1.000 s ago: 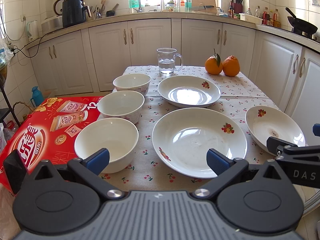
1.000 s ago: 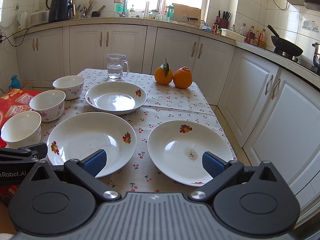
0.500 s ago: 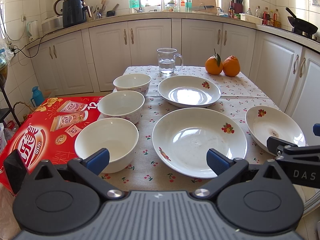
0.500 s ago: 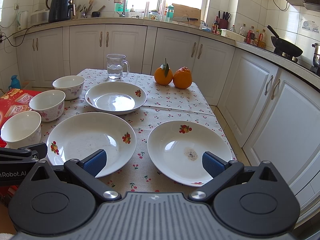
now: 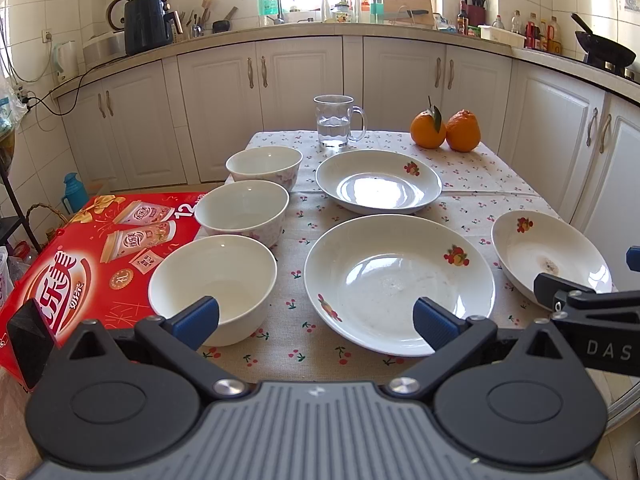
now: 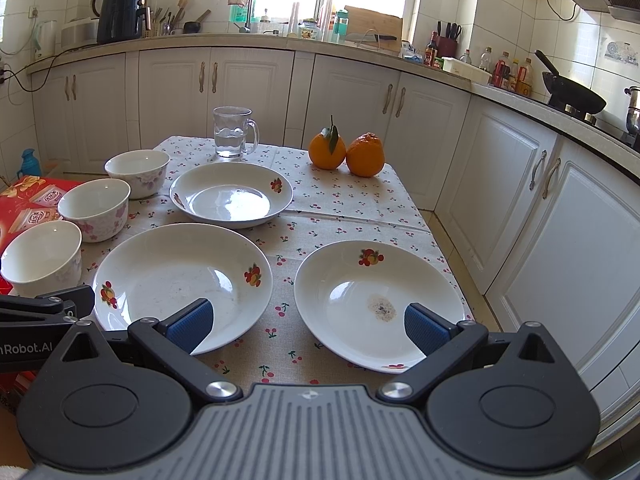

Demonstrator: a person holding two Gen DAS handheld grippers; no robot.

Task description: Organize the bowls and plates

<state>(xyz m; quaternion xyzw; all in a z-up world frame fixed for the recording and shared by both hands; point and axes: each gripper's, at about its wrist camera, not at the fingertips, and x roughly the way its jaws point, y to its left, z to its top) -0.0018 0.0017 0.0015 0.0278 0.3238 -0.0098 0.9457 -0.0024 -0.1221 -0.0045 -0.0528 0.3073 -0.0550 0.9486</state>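
Note:
Three white bowls stand in a row on the table's left: near [image 5: 212, 276], middle [image 5: 242, 210], far [image 5: 264, 164]. Three white fruit-patterned plates lie apart: a large one [image 5: 400, 280] at the front, one behind it [image 5: 378, 180], one at the right edge [image 5: 548, 256]. In the right wrist view these are the large plate [image 6: 180, 276], back plate [image 6: 232, 194] and right plate [image 6: 380, 300]. My left gripper [image 5: 316, 320] is open and empty above the front edge. My right gripper [image 6: 308, 324] is open and empty, also at the front edge.
A glass mug of water [image 5: 336, 124] and two oranges [image 5: 444, 130] stand at the table's far end. A red carton [image 5: 80, 256] lies against the table's left side. White cabinets [image 6: 540, 208] run close along the right and back.

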